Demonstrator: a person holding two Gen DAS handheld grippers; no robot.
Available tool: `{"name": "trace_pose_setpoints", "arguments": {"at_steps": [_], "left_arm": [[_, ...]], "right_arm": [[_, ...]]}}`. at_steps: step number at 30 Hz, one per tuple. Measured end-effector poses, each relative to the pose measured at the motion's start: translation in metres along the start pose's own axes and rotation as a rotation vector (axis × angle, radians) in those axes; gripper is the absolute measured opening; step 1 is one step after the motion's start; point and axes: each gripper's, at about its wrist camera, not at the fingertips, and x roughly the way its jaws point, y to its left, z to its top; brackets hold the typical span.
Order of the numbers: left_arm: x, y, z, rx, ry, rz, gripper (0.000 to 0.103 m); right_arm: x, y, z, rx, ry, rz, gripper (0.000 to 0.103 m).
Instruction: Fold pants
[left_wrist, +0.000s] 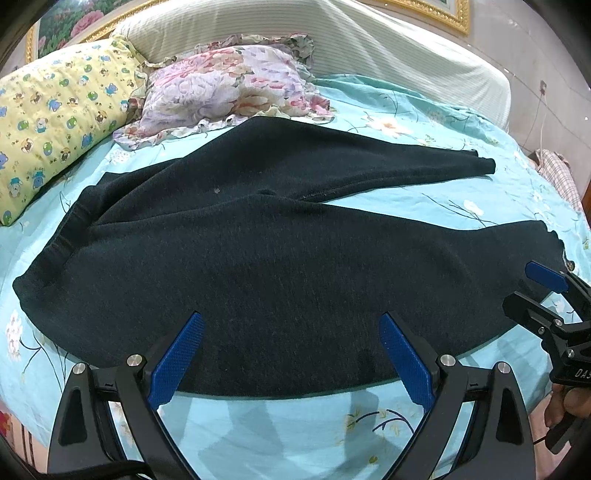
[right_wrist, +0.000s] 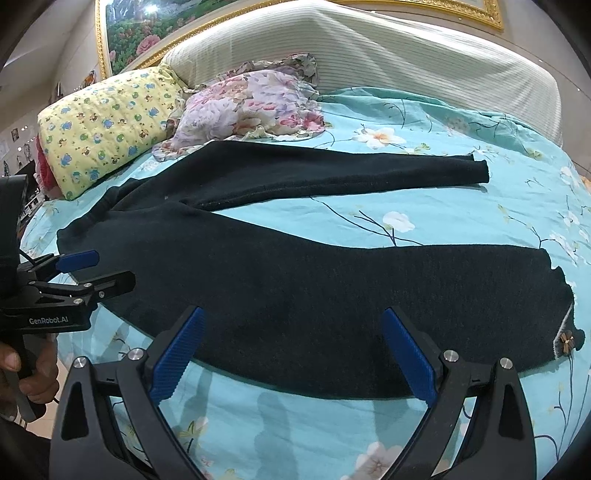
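**Both grippers spread over the near leg, ready for the first fold**

The dark, almost black knit pants (left_wrist: 280, 266) lie flat on the turquoise flower-print bedsheet (left_wrist: 295, 424), with no fold made yet. The left gripper (left_wrist: 291, 354) and the right gripper (right_wrist: 293, 352) hover at the near edge of the near leg, each with its blue-padded fingers (left_wrist: 177, 362) spread wide apart and holding nothing.

To do this step well, I judge each gripper should pinch the near hem line through both layers, one toward the waist, one toward the cuff, and lift evenly so the near leg lands squarely on the far leg.

The long axis runs left to right across the bed: the waistband (left_wrist: 55, 251) points left, toward the yellow cartoon-print pillow (left_wrist: 55, 122), and the cuffs (right_wrist: 480, 171) point right, the legs splayed in a V.
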Motion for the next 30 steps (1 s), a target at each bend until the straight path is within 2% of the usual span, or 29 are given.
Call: {"name": "trace_pose_setpoints", "arguments": {"at_steps": [30], "left_arm": [[0.0008, 0.0015, -0.0002, -0.005, 0.003, -0.007, 0.097]], "right_arm": [[-0.0018, -0.0033, 0.0024, 0.004, -0.005, 0.005, 0.097]]}}
